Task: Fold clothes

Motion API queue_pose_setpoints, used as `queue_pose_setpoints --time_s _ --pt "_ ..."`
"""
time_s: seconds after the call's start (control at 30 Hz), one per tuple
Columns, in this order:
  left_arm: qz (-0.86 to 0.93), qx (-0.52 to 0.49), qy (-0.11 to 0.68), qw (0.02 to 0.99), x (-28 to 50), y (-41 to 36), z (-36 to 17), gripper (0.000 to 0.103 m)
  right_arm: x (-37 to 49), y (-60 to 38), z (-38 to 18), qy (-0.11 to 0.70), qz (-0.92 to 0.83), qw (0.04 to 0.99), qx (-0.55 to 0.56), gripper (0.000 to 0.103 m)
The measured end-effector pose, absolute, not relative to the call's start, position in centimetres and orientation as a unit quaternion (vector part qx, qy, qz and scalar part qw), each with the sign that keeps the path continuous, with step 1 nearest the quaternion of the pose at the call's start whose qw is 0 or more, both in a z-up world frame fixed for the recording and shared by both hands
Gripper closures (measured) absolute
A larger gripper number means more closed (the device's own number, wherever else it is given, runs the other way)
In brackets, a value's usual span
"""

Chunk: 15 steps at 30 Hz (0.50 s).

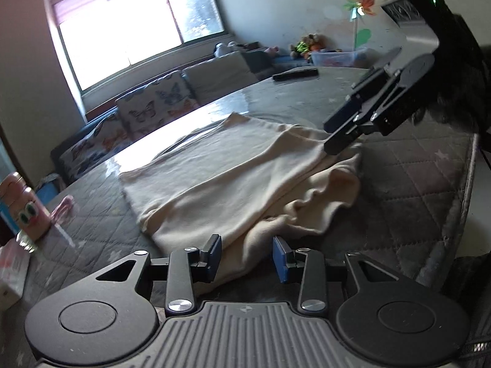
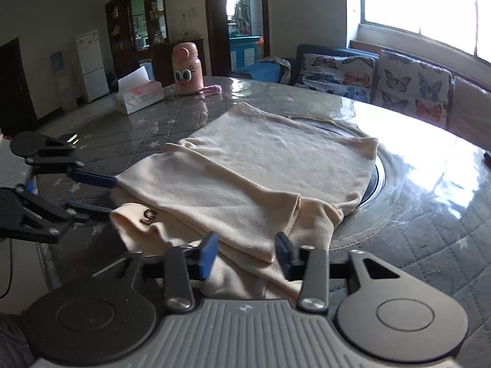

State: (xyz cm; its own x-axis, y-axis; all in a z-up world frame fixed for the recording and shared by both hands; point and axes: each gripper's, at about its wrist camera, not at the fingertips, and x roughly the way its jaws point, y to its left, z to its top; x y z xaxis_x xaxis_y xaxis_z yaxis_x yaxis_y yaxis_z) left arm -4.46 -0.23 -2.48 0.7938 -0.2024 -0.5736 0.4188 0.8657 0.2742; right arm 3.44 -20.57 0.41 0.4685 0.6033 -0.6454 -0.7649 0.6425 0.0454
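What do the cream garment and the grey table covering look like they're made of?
The cream garment looks like a soft, matte knit, likely cotton jersey: it drapes in loose rumples and shows no sheen. The grey table covering looks like quilted fabric with diamond stitching and small stars, seemingly under a glossy clear sheet, since window light glares off it.

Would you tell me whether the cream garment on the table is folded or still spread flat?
Partly folded: the cream garment has one layer doubled over another, with a rumpled lower layer sticking out at the near edge.
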Motion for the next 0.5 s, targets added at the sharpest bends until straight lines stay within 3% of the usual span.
queue_pose_setpoints --time_s 0.1,0.23,0.3,0.4,0.5 --pt "-0.182 0.221 0.26 0.922 -4.3 -1.3 -3.1 0.066 2.8 -20.9 0.9 0.314 0.411 0.843 -0.145 0.053" --pt "-0.188 0.225 0.252 0.922 -4.0 -1.7 -3.3 0.087 1.9 -21.2 1.1 0.307 0.419 0.838 -0.168 0.043" --pt "-0.183 0.207 0.249 0.928 -3.5 -1.2 -2.7 0.092 1.3 -21.1 0.9 0.306 0.425 0.832 -0.183 0.042" --pt "-0.173 0.179 0.246 0.937 -2.2 -0.5 -1.5 0.094 0.5 -20.6 0.5 0.291 0.436 0.825 -0.21 0.03" --pt "-0.164 0.162 0.25 0.941 -0.6 -0.3 -0.6 0.094 0.0 -19.6 0.2 0.268 0.443 0.822 -0.239 0.03"
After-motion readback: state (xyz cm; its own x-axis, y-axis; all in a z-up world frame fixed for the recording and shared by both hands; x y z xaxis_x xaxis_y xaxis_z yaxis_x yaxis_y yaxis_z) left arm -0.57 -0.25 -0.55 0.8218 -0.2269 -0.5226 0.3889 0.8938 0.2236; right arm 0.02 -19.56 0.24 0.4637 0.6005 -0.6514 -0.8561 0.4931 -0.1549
